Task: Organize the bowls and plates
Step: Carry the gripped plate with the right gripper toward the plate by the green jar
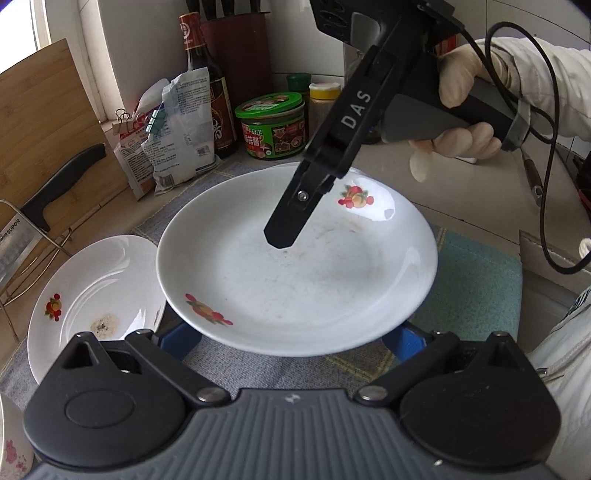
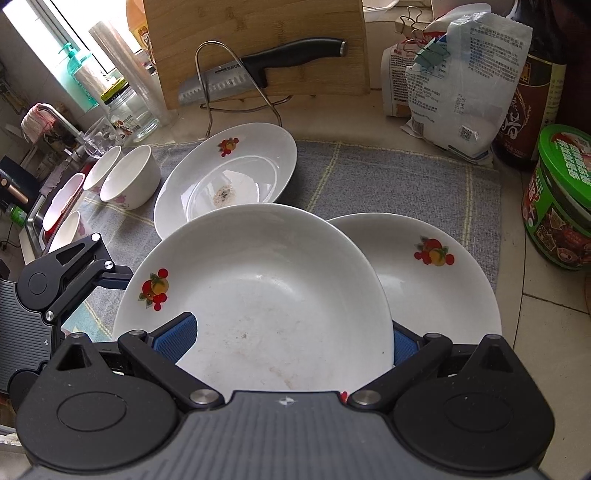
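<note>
Right gripper (image 2: 291,343) grips tilted plate (image 2: 258,288) – rim seemingly angled leftward-up

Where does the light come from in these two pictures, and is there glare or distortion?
Left wrist view: daylight enters from the window at upper left; a small glare spot sits on the plate rim; fisheye bends the edges. Right wrist view: the bright window is overexposed at upper left; the far plate shows soft reflections; straight lines of the cloth curve.
</note>
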The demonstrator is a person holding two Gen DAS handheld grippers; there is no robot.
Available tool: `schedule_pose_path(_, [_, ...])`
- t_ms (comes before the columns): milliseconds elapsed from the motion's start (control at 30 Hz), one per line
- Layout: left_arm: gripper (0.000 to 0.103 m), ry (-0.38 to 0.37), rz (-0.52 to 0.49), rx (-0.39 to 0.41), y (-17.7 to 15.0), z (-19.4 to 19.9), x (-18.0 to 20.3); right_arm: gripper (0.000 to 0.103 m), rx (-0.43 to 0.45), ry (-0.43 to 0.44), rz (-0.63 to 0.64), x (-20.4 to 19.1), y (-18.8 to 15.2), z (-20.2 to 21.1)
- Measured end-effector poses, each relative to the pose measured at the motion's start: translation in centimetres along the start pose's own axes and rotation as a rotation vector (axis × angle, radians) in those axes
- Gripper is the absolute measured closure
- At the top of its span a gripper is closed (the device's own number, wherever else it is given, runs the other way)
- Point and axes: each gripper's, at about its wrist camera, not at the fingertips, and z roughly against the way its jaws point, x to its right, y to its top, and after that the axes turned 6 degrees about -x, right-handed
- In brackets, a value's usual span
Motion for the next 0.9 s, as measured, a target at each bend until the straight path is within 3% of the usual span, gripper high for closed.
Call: schedule_pose_path(900, [0.000, 0.004, -0.050, -0.035, 1.9, -2.5, -0.8, 0.000, 0.003, -0.010, -0.062, 3.4, -0.2, -0.8])
